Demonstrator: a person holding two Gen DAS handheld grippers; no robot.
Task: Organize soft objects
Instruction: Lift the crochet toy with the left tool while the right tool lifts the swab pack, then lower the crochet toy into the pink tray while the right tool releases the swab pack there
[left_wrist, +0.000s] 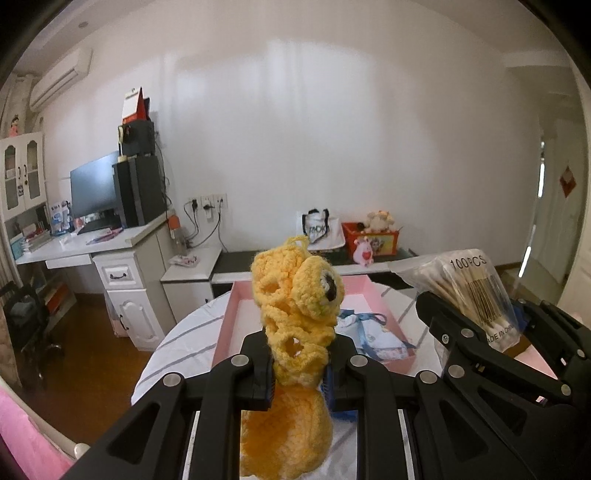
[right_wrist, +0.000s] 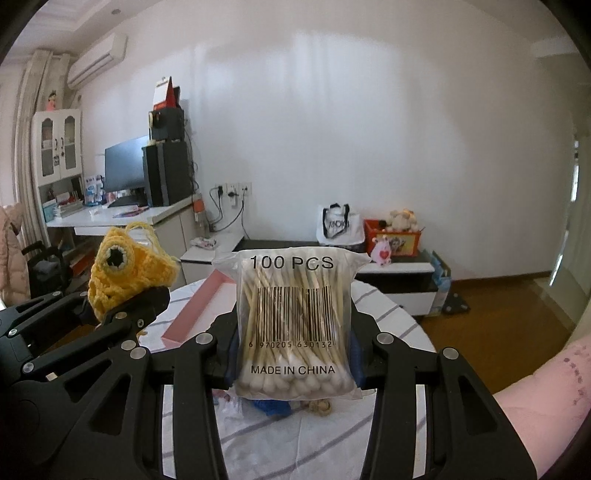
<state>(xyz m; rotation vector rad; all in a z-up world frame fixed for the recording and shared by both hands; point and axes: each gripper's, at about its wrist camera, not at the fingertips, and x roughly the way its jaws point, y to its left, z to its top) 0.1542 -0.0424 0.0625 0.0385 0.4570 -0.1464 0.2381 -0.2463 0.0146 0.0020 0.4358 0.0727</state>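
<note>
Left wrist view showed the shallow pink rectangular tray (left_wrist: 236, 317) on the striped round table (left_wrist: 173, 339), holding only a blue-ribboned cloth bundle (left_wrist: 373, 332). The left gripper (left_wrist: 301, 360) pinched the limp yellow crocheted toy (left_wrist: 295, 314), which could snag; the right gripper (right_wrist: 293, 354) clamped the slippery clear bag of cotton swabs (right_wrist: 291, 317), which might slide free.
</note>
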